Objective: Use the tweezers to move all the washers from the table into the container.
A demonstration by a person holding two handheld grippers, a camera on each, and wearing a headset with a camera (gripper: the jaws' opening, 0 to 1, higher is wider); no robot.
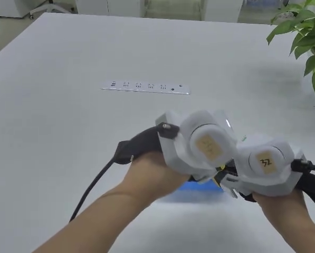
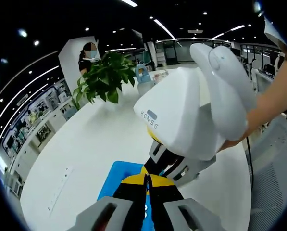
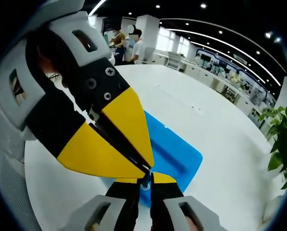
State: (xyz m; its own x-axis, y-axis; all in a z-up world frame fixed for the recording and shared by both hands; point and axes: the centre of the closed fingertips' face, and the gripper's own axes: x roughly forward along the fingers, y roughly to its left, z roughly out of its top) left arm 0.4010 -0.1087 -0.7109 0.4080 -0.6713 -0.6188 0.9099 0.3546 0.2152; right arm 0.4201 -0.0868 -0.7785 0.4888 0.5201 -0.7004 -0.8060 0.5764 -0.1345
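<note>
A blue tray [image 3: 174,154] lies on the white counter [image 1: 146,47]. Just above the tray, the left gripper [image 2: 147,187] and the right gripper [image 3: 144,185] meet tip to tip. Both are squeezed closed. A power strip [image 1: 145,87] lies well beyond the tray.

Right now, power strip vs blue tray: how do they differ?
The power strip is white, long and narrow; the blue tray is broader, with rounded corners. The power strip lies in the open mid-table; the blue tray sits near the person, partly hidden. Both lie flat on the white table.
</note>
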